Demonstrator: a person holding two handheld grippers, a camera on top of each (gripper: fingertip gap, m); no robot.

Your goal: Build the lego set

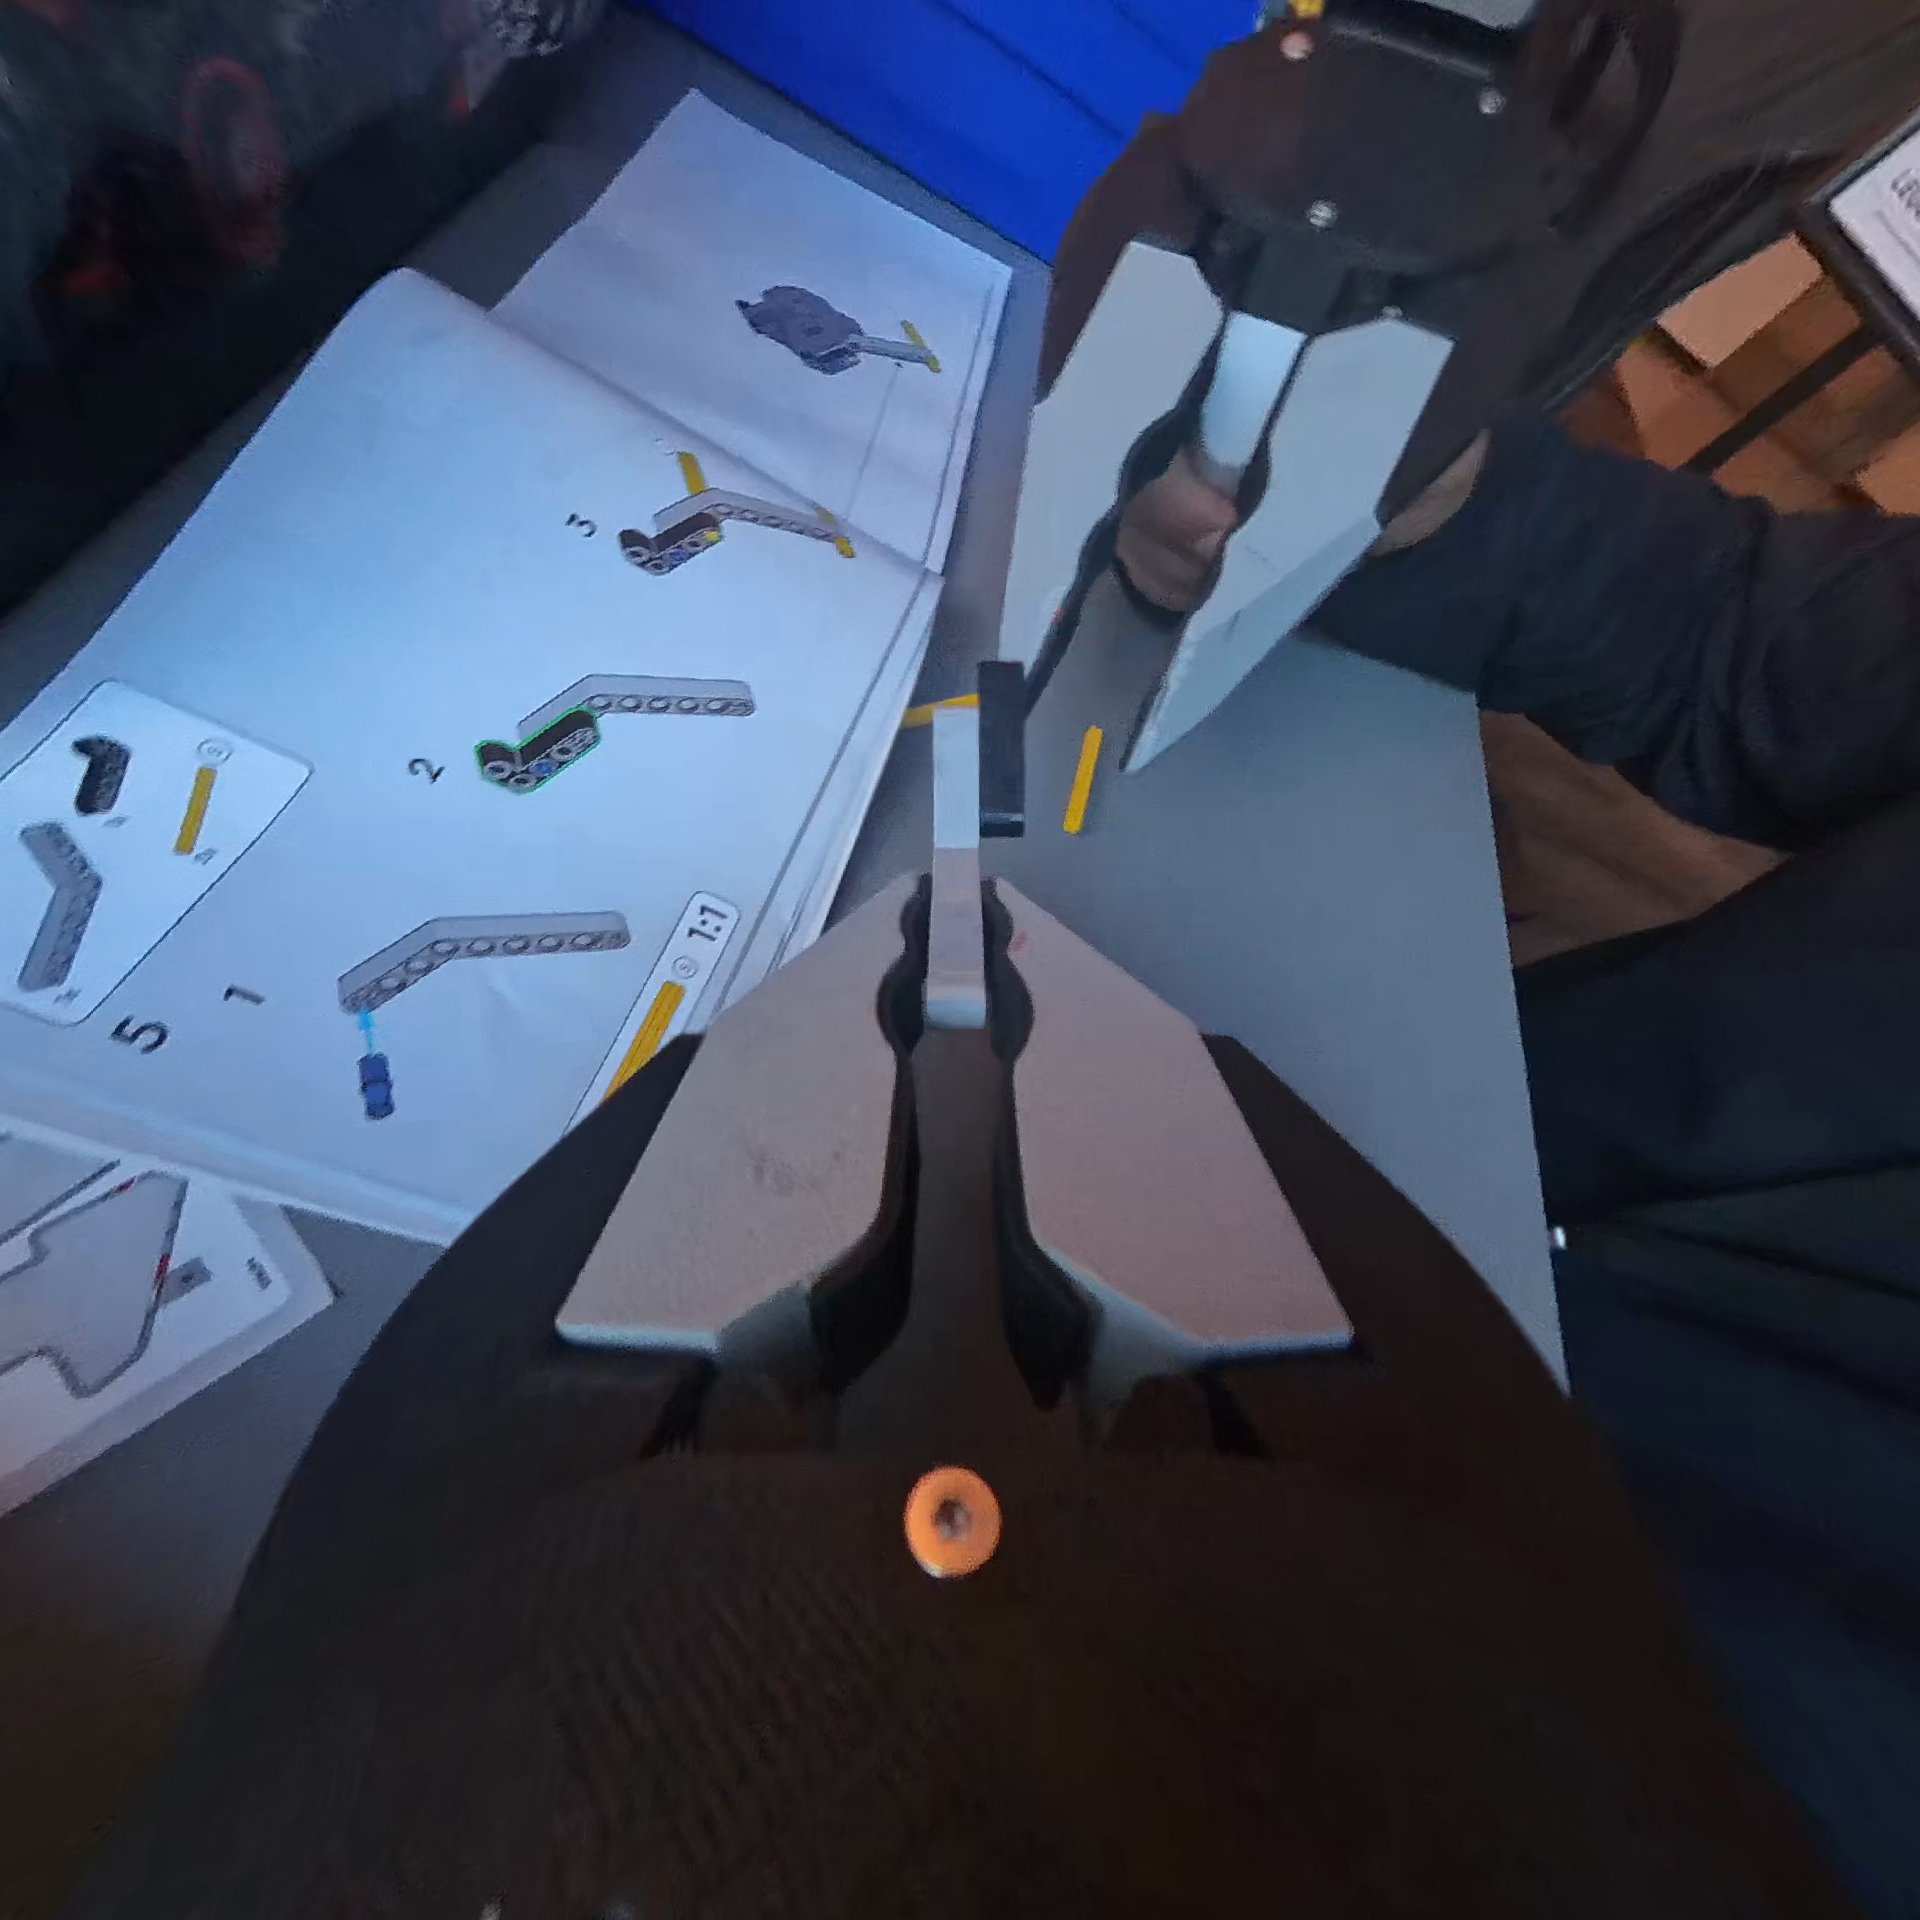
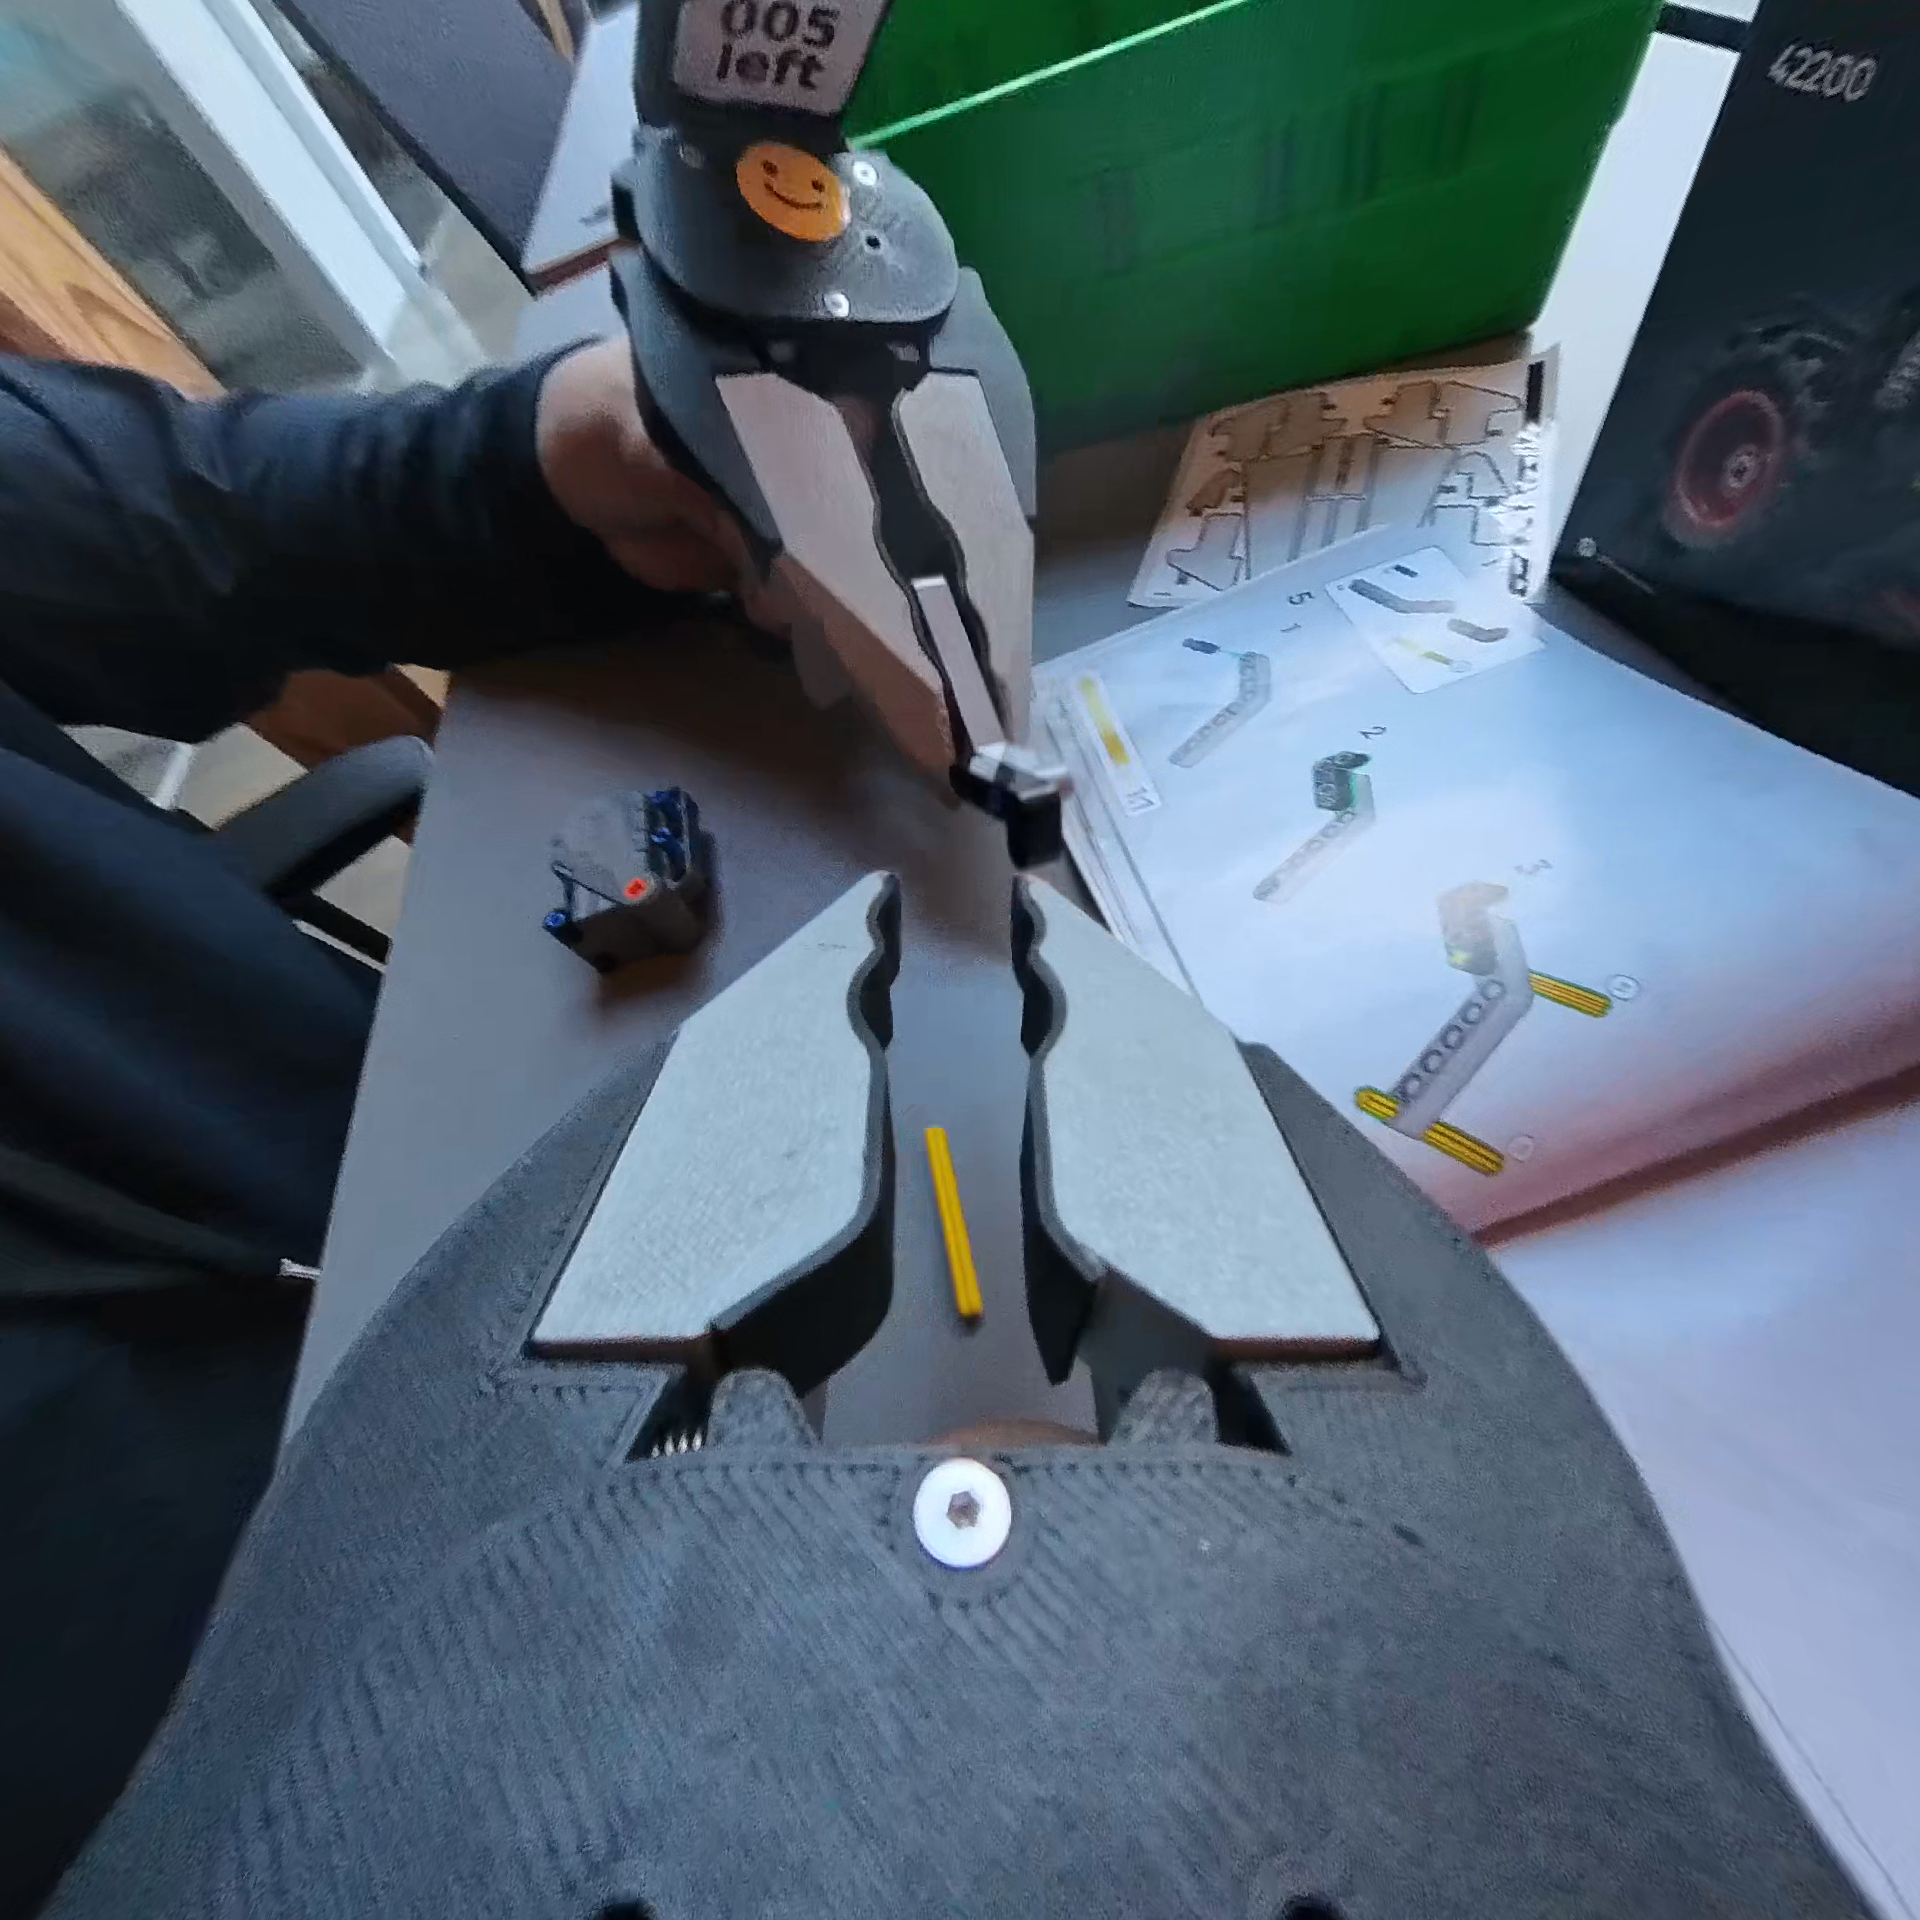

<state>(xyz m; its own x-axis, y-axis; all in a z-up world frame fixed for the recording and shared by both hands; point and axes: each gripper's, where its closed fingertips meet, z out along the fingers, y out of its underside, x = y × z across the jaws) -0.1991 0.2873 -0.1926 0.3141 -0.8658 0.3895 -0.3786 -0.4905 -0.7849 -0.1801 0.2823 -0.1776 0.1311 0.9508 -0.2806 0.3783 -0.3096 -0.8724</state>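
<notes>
My left gripper (image 1: 954,883) is shut on a grey Lego beam (image 1: 956,790) that sticks out forward, with a black angled piece (image 1: 1003,748) on its far end. In the right wrist view the left gripper (image 2: 982,748) holds the beam (image 2: 951,644) and black piece (image 2: 1023,821) just above the table. My right gripper (image 2: 956,883) is open and empty, hovering over a yellow axle (image 2: 954,1221) that lies on the table between its fingers. The left wrist view shows the right gripper (image 1: 1081,707) beside that axle (image 1: 1083,779). A second yellow axle (image 1: 940,712) peeks out behind the beam.
An open instruction booklet (image 1: 468,675) lies on the dark table (image 1: 1299,883), also in the right wrist view (image 2: 1455,831). A small black assembly with blue pins (image 2: 634,878) sits near the table edge. A sticker sheet (image 2: 1351,468), a green bin (image 2: 1247,187) and a black box (image 2: 1766,364) stand behind. Only a small space, under 4 cm, lies between the two pairs of fingers.
</notes>
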